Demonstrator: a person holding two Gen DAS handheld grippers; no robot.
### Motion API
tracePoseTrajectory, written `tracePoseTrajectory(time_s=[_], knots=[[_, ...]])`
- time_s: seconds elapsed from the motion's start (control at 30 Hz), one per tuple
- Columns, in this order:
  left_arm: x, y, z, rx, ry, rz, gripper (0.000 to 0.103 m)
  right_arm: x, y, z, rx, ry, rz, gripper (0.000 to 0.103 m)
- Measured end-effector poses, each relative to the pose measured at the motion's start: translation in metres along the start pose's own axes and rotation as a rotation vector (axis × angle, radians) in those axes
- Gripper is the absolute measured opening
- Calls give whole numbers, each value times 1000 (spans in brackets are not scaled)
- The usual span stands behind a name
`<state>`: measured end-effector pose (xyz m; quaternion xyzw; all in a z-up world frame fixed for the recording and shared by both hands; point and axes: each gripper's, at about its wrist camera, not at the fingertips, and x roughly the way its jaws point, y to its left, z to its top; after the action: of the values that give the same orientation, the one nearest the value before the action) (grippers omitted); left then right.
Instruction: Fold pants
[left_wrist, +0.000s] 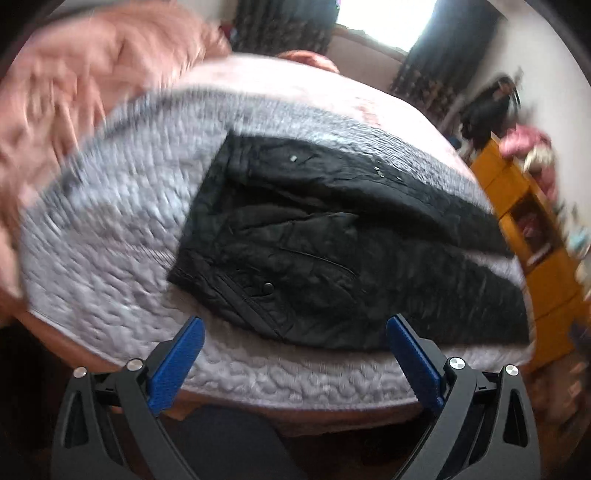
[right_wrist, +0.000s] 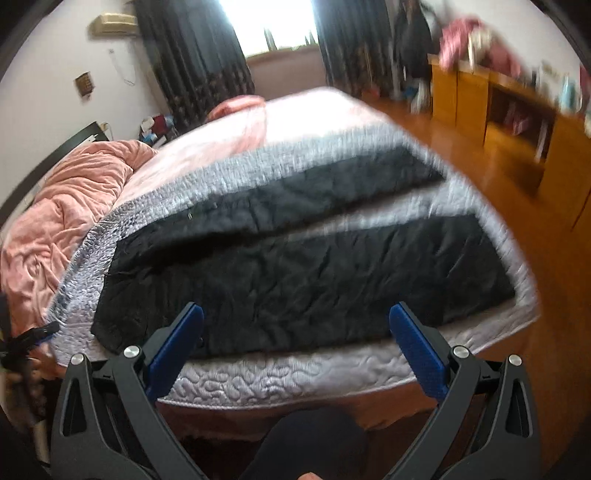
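Above the bed's near edge, left gripper (left_wrist: 295, 328) and right gripper (right_wrist: 295, 314), fingers spread, before black pants (left_wrist: 314, 240).

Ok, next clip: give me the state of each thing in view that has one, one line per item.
black pants: unfolded, spread flat on the quilt, legs apart.
left gripper: open, empty, above the near bed edge.
right gripper: open, empty, above the near bed edge.
grey quilt: laid flat under the pants.
pink blanket: bunched up at the bed's left side.
curtains: drawn apart, window bright.
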<state>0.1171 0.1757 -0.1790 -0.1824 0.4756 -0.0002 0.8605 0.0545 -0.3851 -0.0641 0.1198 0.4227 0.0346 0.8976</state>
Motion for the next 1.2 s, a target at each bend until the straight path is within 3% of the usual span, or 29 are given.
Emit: tracePoseTrajectory(time_s=[0.1,0.2,0.27,0.33,0.37,0.47,0.53,0.67,0.8,0.9,0.97,1.0,1.2], knots=[[33,40,11,-117,48,-20,99,30,-23,-5,101,89,59,100],[67,84,13,-318,106,-69,98,51,-33,-13,118,133,38,100],[80,104,12,-440,104,-113,98,59,-37,-17,126,148,31,100],[91,115,13,-504,110,-155,95,66,-45,-23,143,159,34,100],[96,117,13,-518,115,-162,94,68,-49,-24,157,163,34,100],[114,117,17,-515,145,-151,77,79,-73,-27,239,179,63,100],[125,115,16,-512,185,-102,71,83,-95,-27,316,178,95,100],[137,121,14,-531,235,-35,77,92,-144,-27,470,191,127,100],[137,122,8,-550,201,-36,91,86,-208,-27,654,136,128,100],[145,117,8,-529,217,2,90,83,-254,-29,768,83,114,100],[147,108,13,-493,220,27,72,85,-284,-34,856,59,109,100],[148,105,15,-482,235,48,52,85,-296,-37,891,46,109,100],[148,116,13,-585,215,11,31,95,-341,-49,999,-10,137,100]])
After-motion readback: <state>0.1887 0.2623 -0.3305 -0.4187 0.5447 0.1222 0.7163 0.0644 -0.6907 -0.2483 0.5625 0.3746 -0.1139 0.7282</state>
